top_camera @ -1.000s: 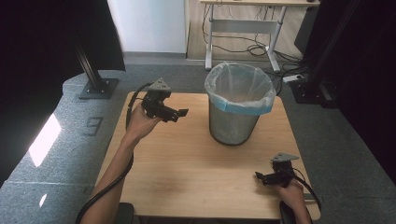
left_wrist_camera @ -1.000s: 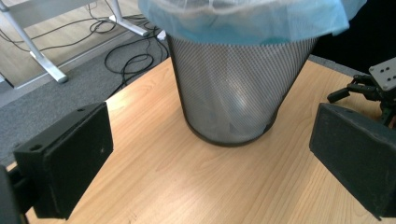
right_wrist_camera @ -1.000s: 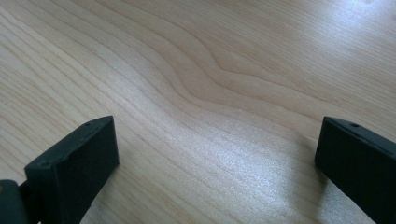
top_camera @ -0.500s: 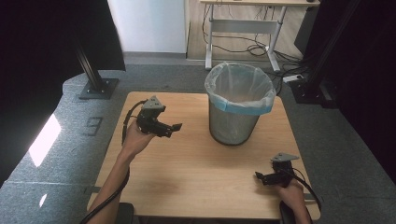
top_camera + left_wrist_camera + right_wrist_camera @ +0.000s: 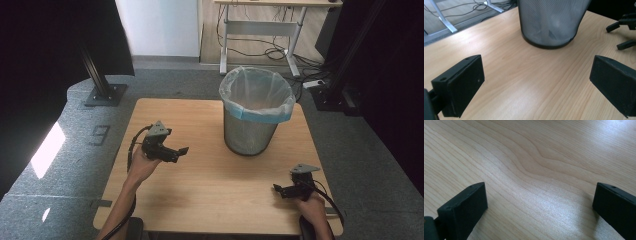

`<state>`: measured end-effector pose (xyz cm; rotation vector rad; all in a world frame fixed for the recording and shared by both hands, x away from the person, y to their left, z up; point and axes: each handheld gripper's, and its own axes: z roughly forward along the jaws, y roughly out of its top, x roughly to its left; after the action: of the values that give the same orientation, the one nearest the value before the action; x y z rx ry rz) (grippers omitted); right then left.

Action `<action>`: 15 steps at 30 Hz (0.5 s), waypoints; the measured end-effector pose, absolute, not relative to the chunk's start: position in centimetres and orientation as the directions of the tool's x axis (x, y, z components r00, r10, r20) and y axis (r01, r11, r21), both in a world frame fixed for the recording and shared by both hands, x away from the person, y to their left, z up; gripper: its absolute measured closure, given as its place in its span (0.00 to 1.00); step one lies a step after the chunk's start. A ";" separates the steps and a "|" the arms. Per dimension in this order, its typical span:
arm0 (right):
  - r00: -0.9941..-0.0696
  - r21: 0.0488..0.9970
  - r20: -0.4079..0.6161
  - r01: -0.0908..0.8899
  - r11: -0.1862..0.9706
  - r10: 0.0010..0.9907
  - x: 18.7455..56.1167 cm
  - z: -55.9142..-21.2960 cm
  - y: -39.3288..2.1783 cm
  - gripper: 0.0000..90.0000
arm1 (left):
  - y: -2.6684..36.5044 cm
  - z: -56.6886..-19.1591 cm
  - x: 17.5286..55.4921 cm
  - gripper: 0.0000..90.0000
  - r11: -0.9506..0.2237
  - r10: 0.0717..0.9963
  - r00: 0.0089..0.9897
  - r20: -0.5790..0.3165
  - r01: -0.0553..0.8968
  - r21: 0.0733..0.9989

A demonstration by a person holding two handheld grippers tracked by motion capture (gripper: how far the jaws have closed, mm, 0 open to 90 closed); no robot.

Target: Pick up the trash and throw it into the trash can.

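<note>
A wire-mesh waste bin (image 5: 256,111) with a clear plastic liner stands on the wooden table (image 5: 210,175), right of centre toward the back. My left gripper (image 5: 176,152) hovers over the table's left half, open and empty, pointing right toward the bin (image 5: 550,22). In the left gripper view its jaws stand wide apart over bare wood. My right gripper (image 5: 278,190) rests low near the front right corner, open, with nothing between its jaws. The right gripper (image 5: 624,32) also appears far off in the left gripper view.
The table sits on grey carpet. A black stand base (image 5: 105,92) is at the back left, a white desk frame (image 5: 265,30) with cables behind the bin, and dark equipment (image 5: 340,95) at the back right.
My left hand has drawn its gripper back toward the near left and lowered it, away from the bin. The right gripper has stayed in place.
</note>
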<state>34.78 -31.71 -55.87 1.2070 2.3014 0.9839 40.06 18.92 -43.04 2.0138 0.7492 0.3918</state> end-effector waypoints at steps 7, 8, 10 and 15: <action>-0.570 0.722 0.003 0.570 0.393 0.822 34.8 -55.9 -31.7 0.00 | 19.6 -45.8 39.2 0.00 -0.378 0.665 0.746 -0.035 0.377 0.845; -0.569 0.722 0.004 0.571 0.392 0.822 34.8 -55.9 -31.7 0.00 | 19.7 -46.1 39.1 0.00 -0.379 0.668 0.744 -0.036 0.381 0.843; -0.567 0.722 0.003 0.571 0.391 0.824 34.7 -55.9 -31.7 0.00 | 19.7 -46.9 38.8 0.00 -0.380 0.674 0.738 -0.035 0.387 0.840; -0.565 0.722 0.003 0.572 0.389 0.825 34.7 -55.9 -31.7 0.00 | 19.5 -48.6 38.4 0.00 -0.392 0.682 0.730 -0.036 0.407 0.825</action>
<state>34.72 -31.70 -55.87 1.2123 2.2967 0.9820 38.42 19.55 -48.64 2.0355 0.8255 0.3887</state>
